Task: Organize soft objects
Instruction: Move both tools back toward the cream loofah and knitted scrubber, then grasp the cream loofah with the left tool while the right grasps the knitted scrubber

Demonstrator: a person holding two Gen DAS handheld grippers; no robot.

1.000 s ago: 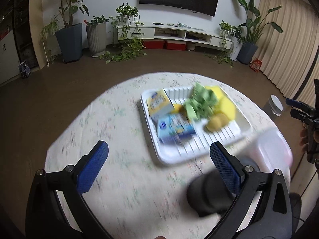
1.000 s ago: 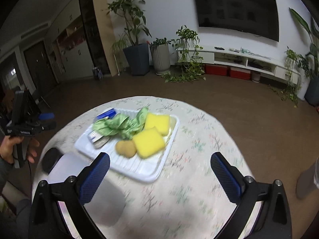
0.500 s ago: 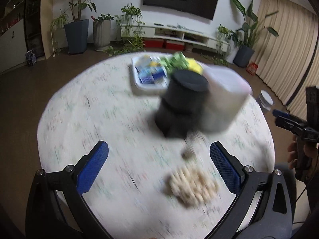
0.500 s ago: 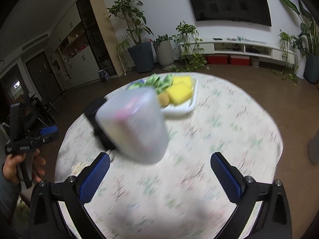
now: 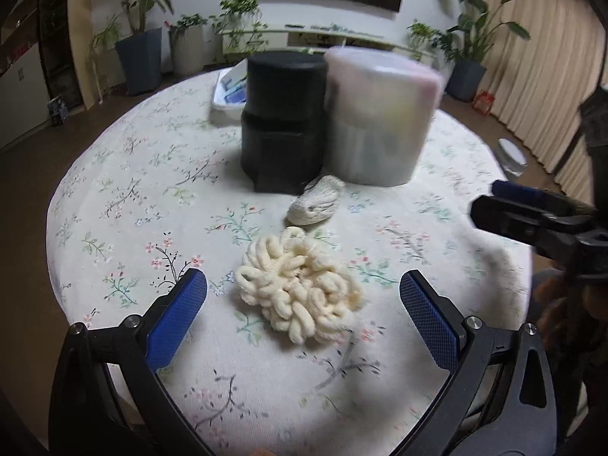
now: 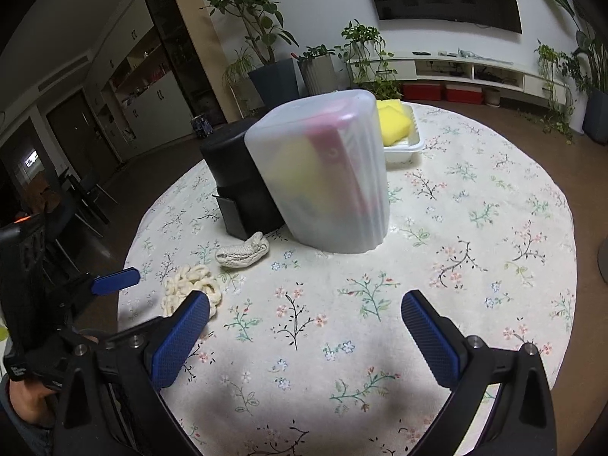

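1. The left gripper is hovering low over the table, its fingers spread wide and gripping nothing.
2. The yarn bundle, a cream clump of thick loops, is lying on the cloth between the left fingers, touching neither.
3. The knit piece, small and off-white, is lying just beyond the bundle, near the foot of the black canister.
4. The black canister and the frosted bin are standing upright side by side; whether they touch cannot be told.
5. The tray is sitting behind both containers, mostly hidden in the left view.
6. The right gripper is hovering over bare cloth, fingers wide apart and empty.
7. In the right view, the bin is showing pink and yellow contents through its wall, and yellow sponges are lying in the tray behind it.
8. A hand is gripping the left tool at the lower left edge.
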